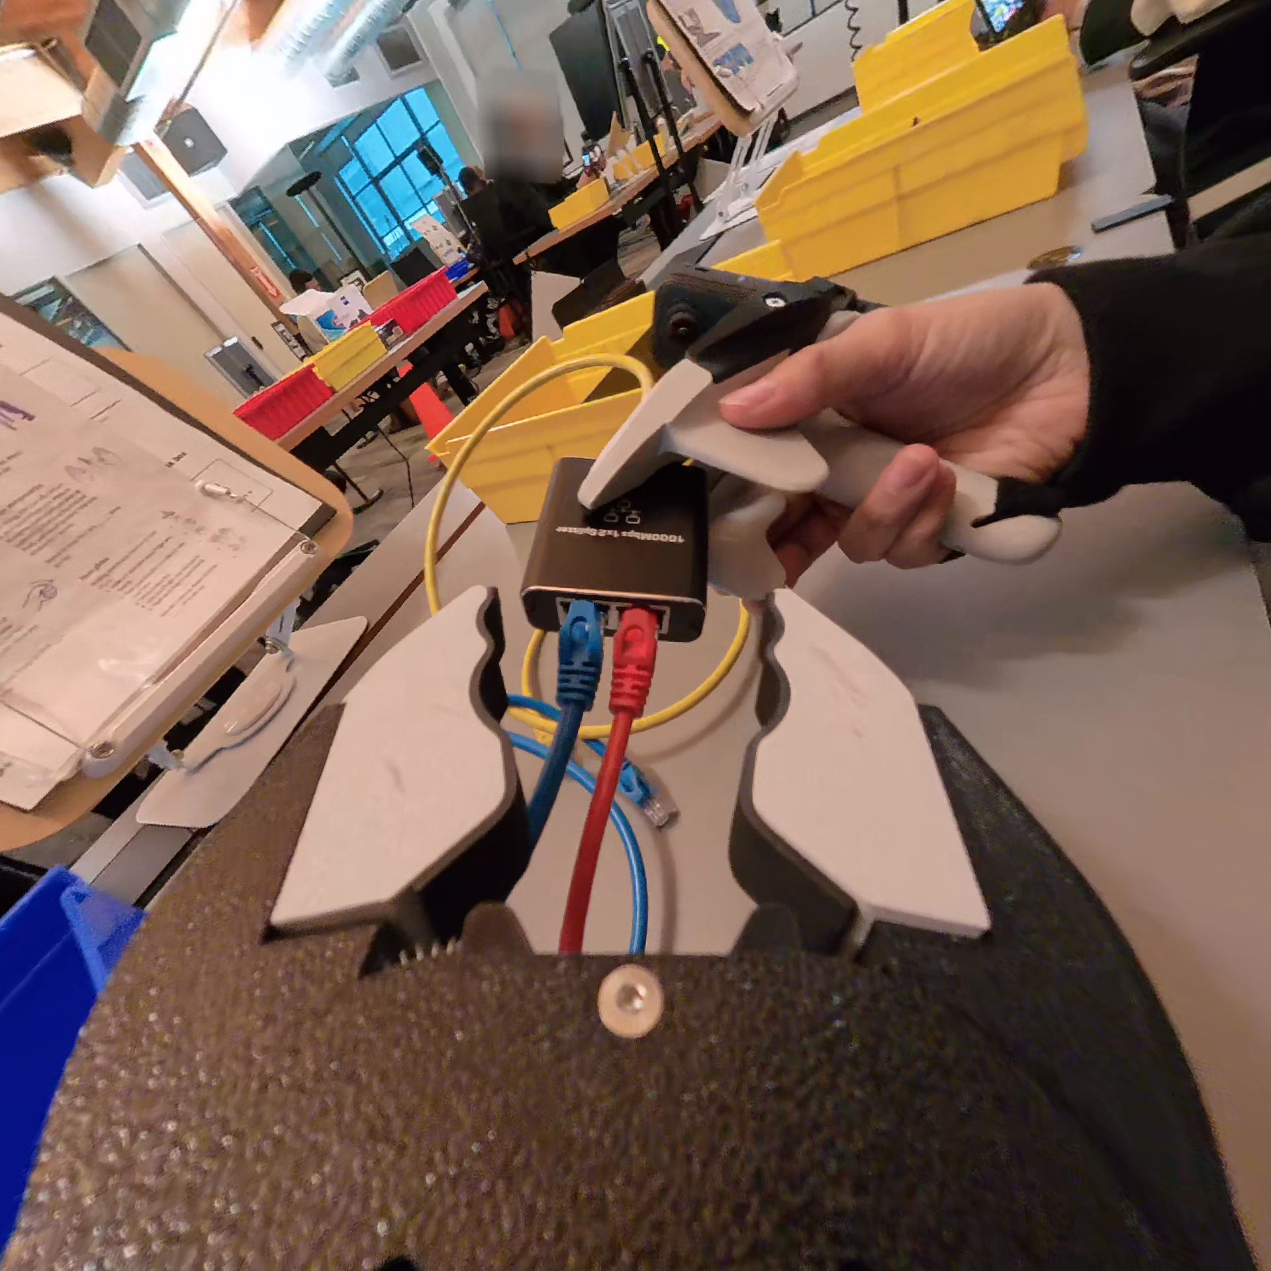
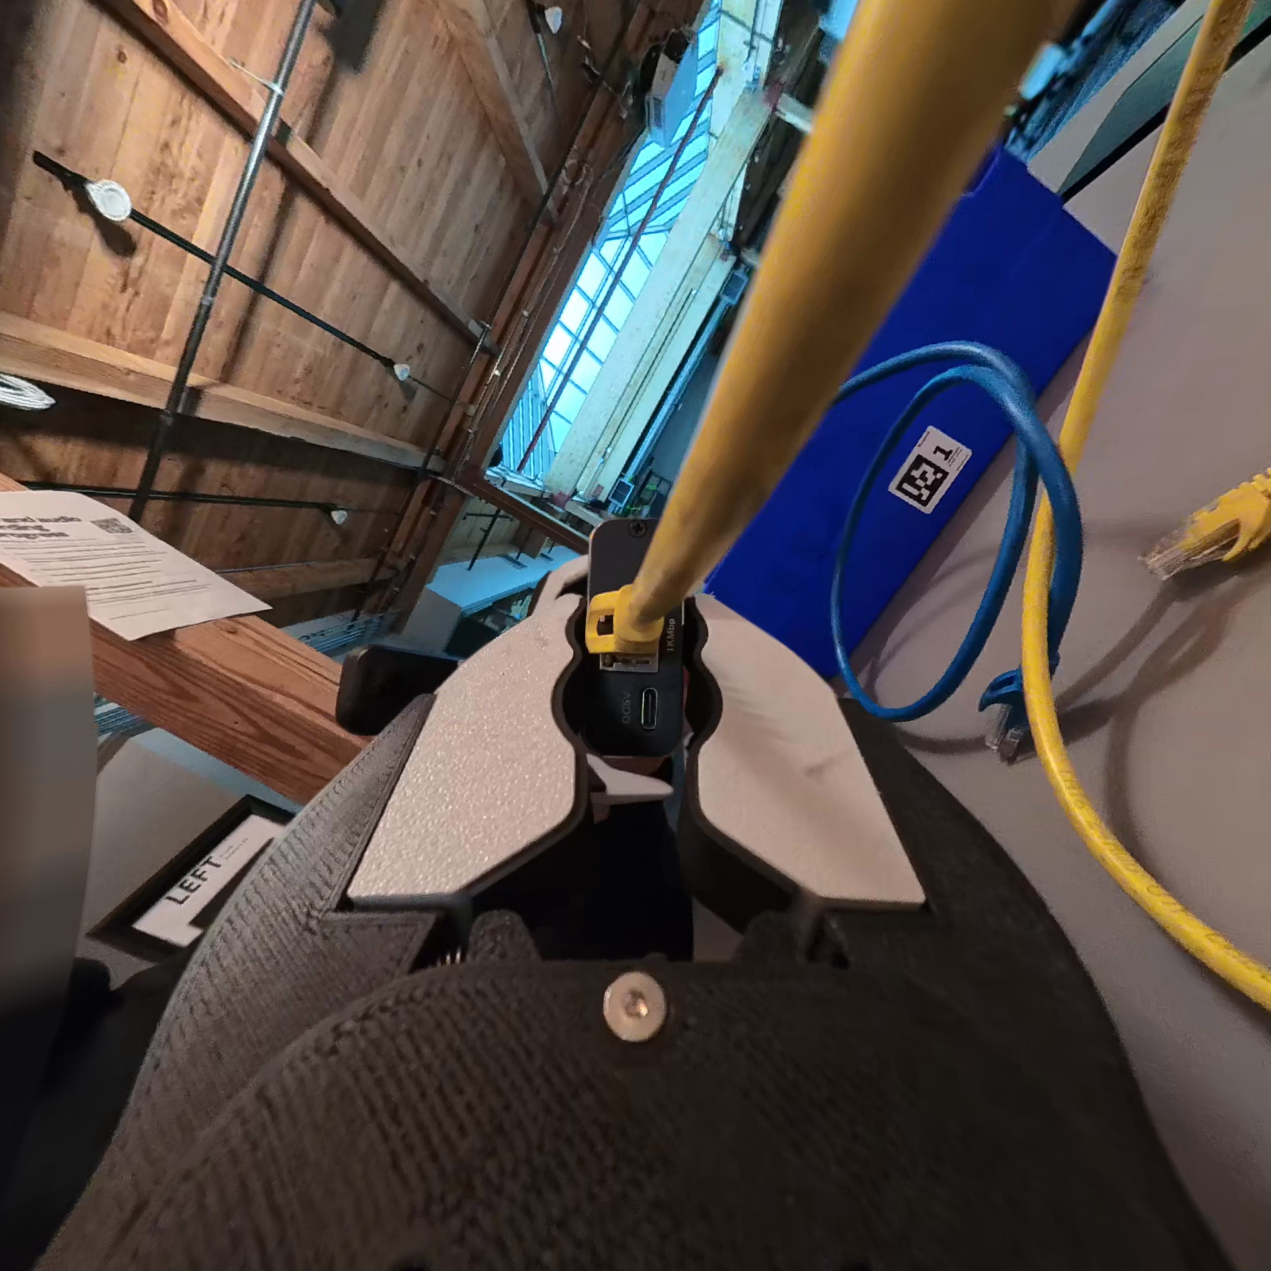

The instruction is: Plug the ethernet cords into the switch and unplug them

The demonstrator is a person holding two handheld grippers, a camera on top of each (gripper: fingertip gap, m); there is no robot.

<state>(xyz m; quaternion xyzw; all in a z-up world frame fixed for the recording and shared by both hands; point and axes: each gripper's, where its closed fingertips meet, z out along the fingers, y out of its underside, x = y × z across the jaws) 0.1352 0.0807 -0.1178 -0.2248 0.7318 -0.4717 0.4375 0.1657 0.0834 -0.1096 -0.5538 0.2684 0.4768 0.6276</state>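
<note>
- My right gripper (image 2: 636,688) is clamped across the small black rectangular metal switch (image 1: 619,543), one grey finger on its top face and the other beneath; a hand (image 1: 921,440) in a black sleeve grips the handle.
- The switch is held above the grey tabletop (image 1: 1031,688), tilted, with its two-port face toward my left gripper (image 1: 629,660).
- My left gripper stands spread wide, empty, its grey fingers (image 1: 413,756) flanking the two plugged cords without touching them.
- The dark blue ethernet cord (image 1: 574,660) sits in the left port; the red ethernet cord (image 1: 633,660) sits in the port just beside it.
- The yellow ethernet cord (image 2: 622,619) is plugged into the opposite face of the switch, above a small oval socket; it loops round over the table, and its free plug (image 2: 1210,536) lies on the tabletop.
- A light blue ethernet cord (image 1: 636,846) lies loose on the table, its plug unconnected.
- Yellow plastic bins (image 1: 536,426) stand behind the switch; a blue bin (image 2: 963,330) sits at the table edge.
</note>
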